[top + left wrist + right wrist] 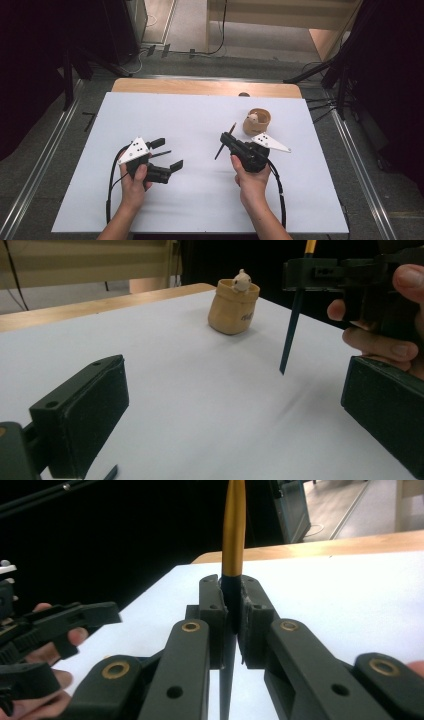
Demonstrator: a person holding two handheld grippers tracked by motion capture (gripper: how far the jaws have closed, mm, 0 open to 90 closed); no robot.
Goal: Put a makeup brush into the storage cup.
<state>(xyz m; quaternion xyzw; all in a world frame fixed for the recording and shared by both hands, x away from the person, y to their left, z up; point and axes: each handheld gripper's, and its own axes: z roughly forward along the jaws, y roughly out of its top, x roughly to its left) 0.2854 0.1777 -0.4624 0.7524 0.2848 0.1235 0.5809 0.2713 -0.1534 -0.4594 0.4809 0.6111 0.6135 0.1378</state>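
My right hand-held gripper (pixel 229 138) clamps a slim dark pencil with a gold end (pixel 224 141), tilted above the white counter (pixel 200 200). My left hand-held gripper (pixel 169 153), well apart, gapes empty. Just beyond my right sits a tan pouch-shaped cup (pixel 258 122).

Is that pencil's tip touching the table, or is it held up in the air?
Apart. In the left gripper view the pencil hangs from the right gripper, its tip ending above the white table with a clear gap below it.
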